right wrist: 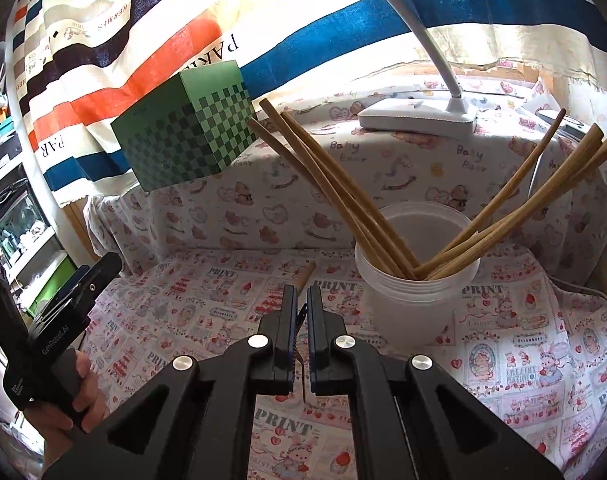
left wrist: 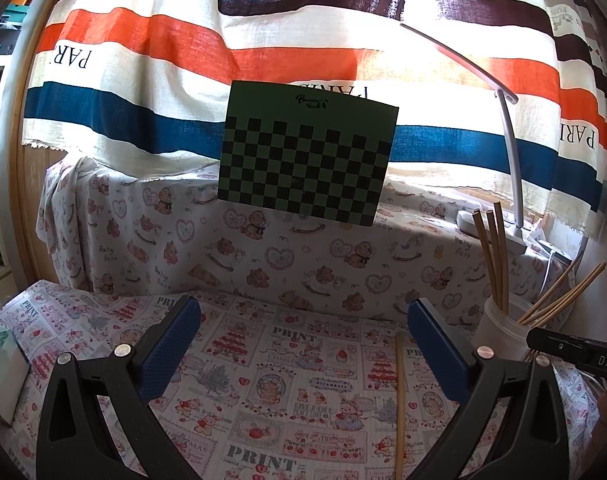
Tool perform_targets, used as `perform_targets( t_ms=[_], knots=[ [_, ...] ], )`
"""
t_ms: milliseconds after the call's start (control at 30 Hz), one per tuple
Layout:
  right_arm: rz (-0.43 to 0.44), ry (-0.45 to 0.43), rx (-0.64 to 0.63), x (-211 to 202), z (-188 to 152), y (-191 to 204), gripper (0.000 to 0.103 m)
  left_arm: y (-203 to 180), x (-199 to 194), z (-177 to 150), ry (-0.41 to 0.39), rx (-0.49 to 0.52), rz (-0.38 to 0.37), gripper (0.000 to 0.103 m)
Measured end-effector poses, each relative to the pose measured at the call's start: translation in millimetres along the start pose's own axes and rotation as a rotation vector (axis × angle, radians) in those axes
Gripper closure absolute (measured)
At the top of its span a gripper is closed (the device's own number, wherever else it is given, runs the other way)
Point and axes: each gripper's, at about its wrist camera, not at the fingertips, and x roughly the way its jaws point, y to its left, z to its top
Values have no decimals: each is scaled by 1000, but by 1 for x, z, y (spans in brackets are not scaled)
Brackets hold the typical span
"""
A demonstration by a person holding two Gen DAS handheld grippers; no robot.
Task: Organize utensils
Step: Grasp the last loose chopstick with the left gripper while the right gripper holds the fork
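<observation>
A white plastic cup (right wrist: 417, 300) stands on the printed cloth and holds several wooden chopsticks (right wrist: 331, 192); it also shows at the right of the left wrist view (left wrist: 499, 328). My right gripper (right wrist: 302, 292) is shut on one wooden chopstick (right wrist: 306, 274), whose end sticks out past the fingers just left of the cup. That chopstick lies along the cloth in the left wrist view (left wrist: 400, 400). My left gripper (left wrist: 301, 312) is open and empty, hovering over the cloth left of the cup.
A green checkered box (left wrist: 307, 160) stands on the raised ledge behind. A white desk lamp (right wrist: 419, 118) sits on the ledge behind the cup, its arm (left wrist: 511, 152) arching overhead. A striped curtain (left wrist: 183, 48) hangs at the back. A pale box (left wrist: 3, 364) lies at the left edge.
</observation>
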Motion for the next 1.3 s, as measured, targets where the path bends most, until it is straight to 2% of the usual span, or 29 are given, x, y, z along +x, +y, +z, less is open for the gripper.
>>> perform_targets(
  t_ms=[133, 267, 400, 467, 633, 700, 800, 933, 967, 1033, 1100, 1233, 1300],
  knots=[
    [-1, -2, 11, -1, 0, -1, 98, -3, 5, -2, 30, 17, -11, 0],
    [-19, -56, 4, -7, -1, 4, 101, -7, 9, -5, 47, 44, 34, 0],
    [-22, -120, 5, -17, 0, 5, 101, -11, 20, -6, 108, 60, -8, 1],
    [-38, -153, 8, -22, 1, 4, 101, -20, 30, -6, 157, 98, -60, 5],
    [6, -212, 50, -30, 4, -5, 101, -57, 68, -4, 311, 187, -102, 33],
    [9, -256, 62, -34, 4, -8, 101, -71, 83, -2, 343, 198, -109, 37],
    [30, -273, 80, -36, 6, -13, 101, -89, 109, 0, 391, 192, -116, 37],
    [-1, -243, 116, -30, 7, -22, 101, -113, 146, -10, 524, 257, -163, 51],
    [2, -241, 122, -30, 8, -24, 101, -113, 153, -15, 557, 231, -160, 53],
    [0, -241, 136, -29, 8, -27, 101, -108, 166, -26, 597, 160, -135, 66],
    [1, -244, 144, -30, 8, -29, 101, -107, 175, -32, 609, 147, -130, 69],
    [4, -235, 139, -28, 7, -27, 101, -114, 181, -33, 610, 182, -157, 69],
    [10, -232, 141, -28, 7, -27, 101, -116, 188, -35, 637, 174, -139, 70]
  ],
)
